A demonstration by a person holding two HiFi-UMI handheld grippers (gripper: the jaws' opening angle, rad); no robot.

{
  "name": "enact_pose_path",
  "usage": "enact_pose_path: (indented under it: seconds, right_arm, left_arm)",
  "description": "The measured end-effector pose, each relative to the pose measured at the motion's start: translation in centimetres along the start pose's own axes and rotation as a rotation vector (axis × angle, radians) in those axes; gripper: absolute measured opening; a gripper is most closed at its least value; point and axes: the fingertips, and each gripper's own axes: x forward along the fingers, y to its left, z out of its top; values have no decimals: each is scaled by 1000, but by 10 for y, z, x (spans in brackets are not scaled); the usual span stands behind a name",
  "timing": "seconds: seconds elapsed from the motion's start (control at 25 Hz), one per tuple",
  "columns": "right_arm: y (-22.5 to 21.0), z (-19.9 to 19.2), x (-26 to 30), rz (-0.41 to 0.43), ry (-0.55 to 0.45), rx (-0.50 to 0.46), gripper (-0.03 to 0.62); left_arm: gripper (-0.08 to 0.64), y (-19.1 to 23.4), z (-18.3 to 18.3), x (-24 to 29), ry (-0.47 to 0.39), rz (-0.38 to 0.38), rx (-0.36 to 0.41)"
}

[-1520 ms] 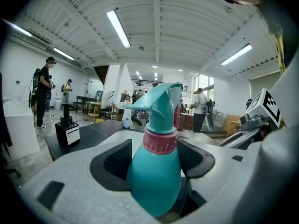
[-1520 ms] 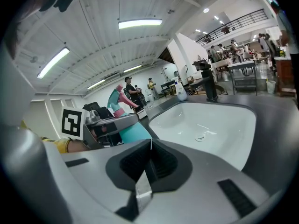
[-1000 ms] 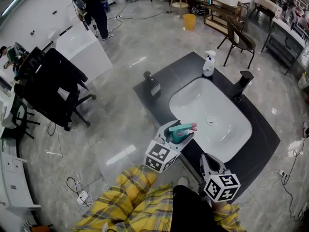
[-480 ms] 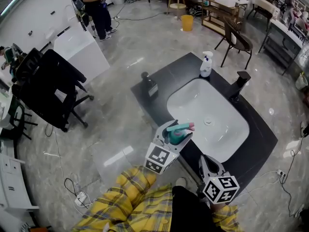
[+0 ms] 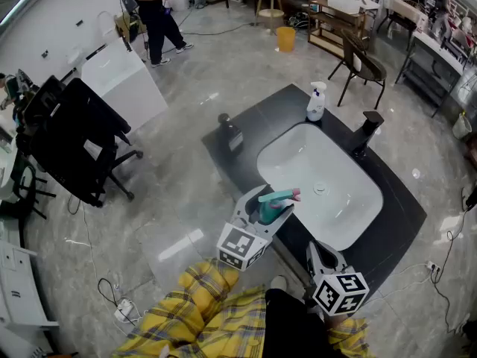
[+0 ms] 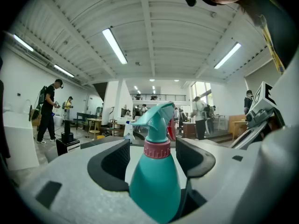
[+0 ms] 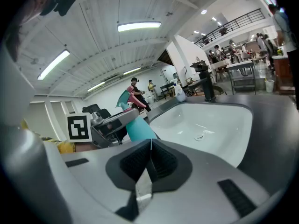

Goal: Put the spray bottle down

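Observation:
A teal spray bottle [image 5: 271, 207] with a pink trigger hangs over the near left edge of the dark counter [image 5: 257, 121], beside the white sink [image 5: 298, 162]. My left gripper [image 5: 268, 202] is shut on it. In the left gripper view the bottle [image 6: 155, 176] stands upright between the two jaws, nozzle pointing left. My right gripper [image 5: 320, 252] sits lower right, near the counter's front edge, shut with nothing in it. In the right gripper view the right gripper [image 7: 150, 158] has its pads pressed together, and the teal bottle [image 7: 138, 127] shows beyond it to the left.
On the counter stand a white spray bottle [image 5: 316, 101] at the back, a black pump dispenser [image 5: 230, 131] at the left and a black faucet [image 5: 365, 131] at the right. A black office chair [image 5: 71, 140] stands to the left on the glossy floor. A person [image 5: 156, 13] stands far off.
The left gripper and the teal bottle have drifted a little to the left and down. The right gripper has hardly moved. The head camera has shifted slightly.

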Motion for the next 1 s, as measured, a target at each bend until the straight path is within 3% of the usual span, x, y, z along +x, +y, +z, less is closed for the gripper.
enact_pose_path:
  seconds: [0.4, 1.0]
  right_arm:
    - [17, -7, -7, 6, -10, -11, 8]
    - [54, -33, -24, -14, -9, -26, 8]
  left_arm:
    - [285, 0, 5, -28, -35, -5, -3]
    - [284, 4, -15, -93, 10, 20, -60]
